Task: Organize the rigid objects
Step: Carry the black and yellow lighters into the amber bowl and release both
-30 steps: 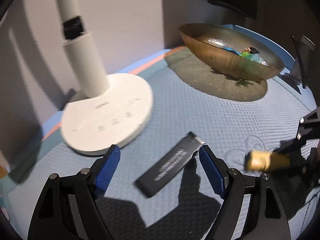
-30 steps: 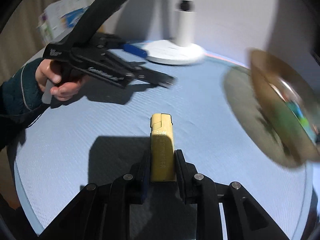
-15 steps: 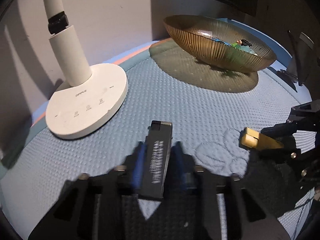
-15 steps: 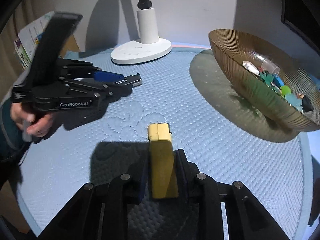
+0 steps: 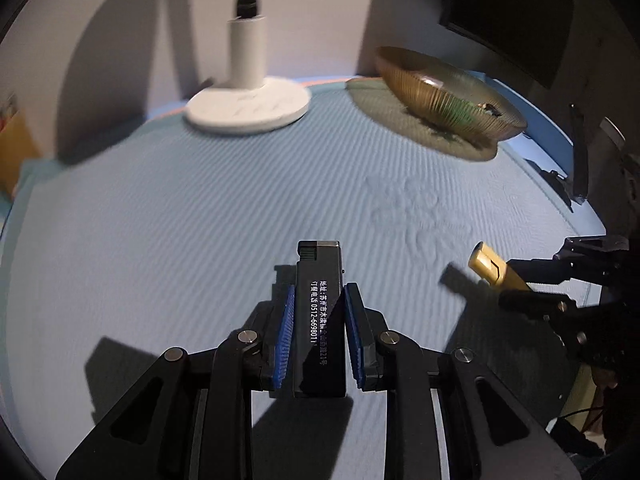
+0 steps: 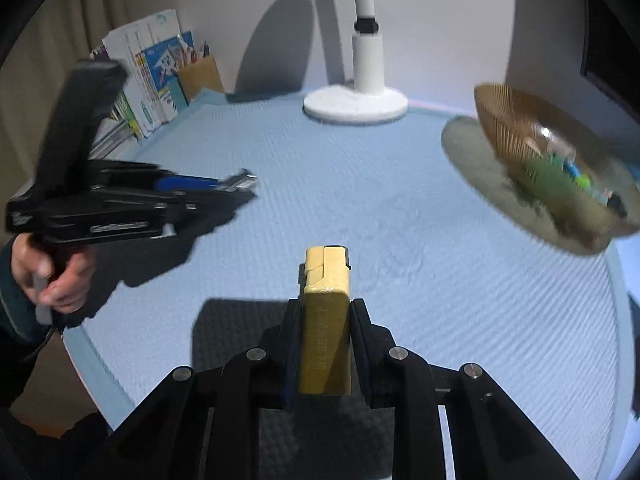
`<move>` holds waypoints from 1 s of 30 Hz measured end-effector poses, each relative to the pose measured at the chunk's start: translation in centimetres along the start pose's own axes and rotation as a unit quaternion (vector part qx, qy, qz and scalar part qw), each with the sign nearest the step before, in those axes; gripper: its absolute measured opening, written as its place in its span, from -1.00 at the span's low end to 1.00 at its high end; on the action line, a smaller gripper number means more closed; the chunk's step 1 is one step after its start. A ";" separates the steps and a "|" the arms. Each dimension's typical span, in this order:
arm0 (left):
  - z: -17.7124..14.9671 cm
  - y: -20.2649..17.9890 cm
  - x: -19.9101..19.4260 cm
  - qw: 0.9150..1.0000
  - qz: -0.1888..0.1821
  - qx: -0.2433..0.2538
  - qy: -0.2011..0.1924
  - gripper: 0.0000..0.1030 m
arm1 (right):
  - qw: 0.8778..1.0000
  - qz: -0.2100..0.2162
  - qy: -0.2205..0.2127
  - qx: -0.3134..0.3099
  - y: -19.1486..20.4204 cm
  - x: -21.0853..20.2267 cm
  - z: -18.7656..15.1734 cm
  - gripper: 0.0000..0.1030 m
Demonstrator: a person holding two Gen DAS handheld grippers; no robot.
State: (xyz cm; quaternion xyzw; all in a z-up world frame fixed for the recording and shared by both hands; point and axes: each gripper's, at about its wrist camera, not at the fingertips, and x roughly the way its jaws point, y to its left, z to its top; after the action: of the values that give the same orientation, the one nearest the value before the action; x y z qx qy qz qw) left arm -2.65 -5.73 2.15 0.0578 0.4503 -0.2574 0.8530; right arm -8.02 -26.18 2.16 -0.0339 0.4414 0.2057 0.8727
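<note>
Transport step: my left tongs [image 5: 319,320] clamp the black lighter [image 5: 318,322], my right tongs [image 6: 325,340] clamp the yellow lighter [image 6: 326,322]. Bowl [image 6: 532,152] lies ahead-right of both; next, probably carry over its rim and release.

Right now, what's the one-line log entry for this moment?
left gripper: shut on black lighter | right gripper: shut on yellow lighter | both above blue mat | bowl: holds small items
</note>
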 end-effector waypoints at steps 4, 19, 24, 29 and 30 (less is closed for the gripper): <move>-2.1 0.7 -0.3 0.999 -0.005 -0.039 0.018 -0.59 | 1.000 0.003 0.020 0.009 0.8 0.6 -1.3 -0.37; -4.3 -1.5 -1.4 0.998 0.056 -0.012 -0.013 -0.51 | 0.996 -0.084 0.007 -0.009 3.9 0.3 -1.7 -0.55; -3.1 -2.4 -2.4 0.999 0.034 -0.015 -0.033 -0.59 | 1.000 -0.007 0.001 -0.008 4.8 -0.3 -1.3 -0.55; 0.8 -3.0 -4.3 0.997 0.004 -0.024 -0.068 -0.59 | 0.998 -0.017 -0.051 0.019 1.7 -4.4 0.9 -0.55; 2.0 -3.2 -4.7 0.997 -0.009 -0.026 -0.073 -0.59 | 0.997 -0.022 -0.064 0.029 0.5 -5.4 1.5 -0.55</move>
State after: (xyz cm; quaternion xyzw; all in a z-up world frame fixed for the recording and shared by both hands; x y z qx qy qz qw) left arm -4.94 -7.34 7.53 0.0124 0.3939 -0.2565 0.8826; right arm -9.97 -27.12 7.37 -0.0055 0.3898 0.1750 0.9041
